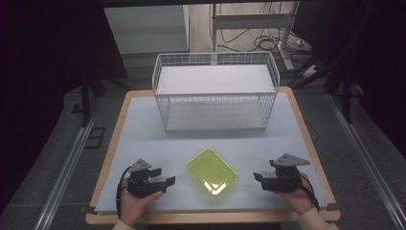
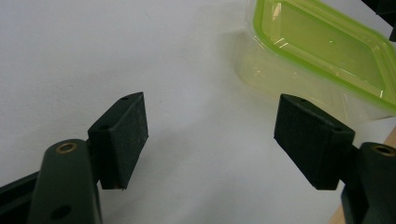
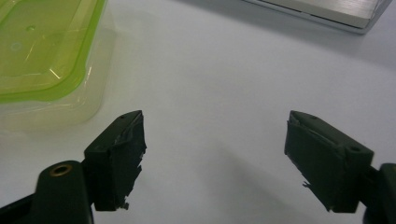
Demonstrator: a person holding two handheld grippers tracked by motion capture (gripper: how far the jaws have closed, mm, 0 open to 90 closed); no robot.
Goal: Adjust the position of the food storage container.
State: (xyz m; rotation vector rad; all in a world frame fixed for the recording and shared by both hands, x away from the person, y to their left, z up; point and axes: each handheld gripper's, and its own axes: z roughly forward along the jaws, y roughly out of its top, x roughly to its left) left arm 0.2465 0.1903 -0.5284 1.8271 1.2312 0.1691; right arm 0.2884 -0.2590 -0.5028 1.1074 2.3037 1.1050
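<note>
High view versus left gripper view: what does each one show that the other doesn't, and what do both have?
The high view alone takes in the white wire basket at the table's far side, the right hand-held gripper, both of the person's hands and the floor around the table. The left gripper view alone gives a close look at the left hand-held gripper's black pads, standing wide apart with nothing between them. Both share the green-lidded container and the white tabletop.

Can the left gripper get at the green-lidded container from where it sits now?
Probably yes. The left gripper is open, with bare table between its jaws and the container. The right gripper sits apart on the far side.
</note>
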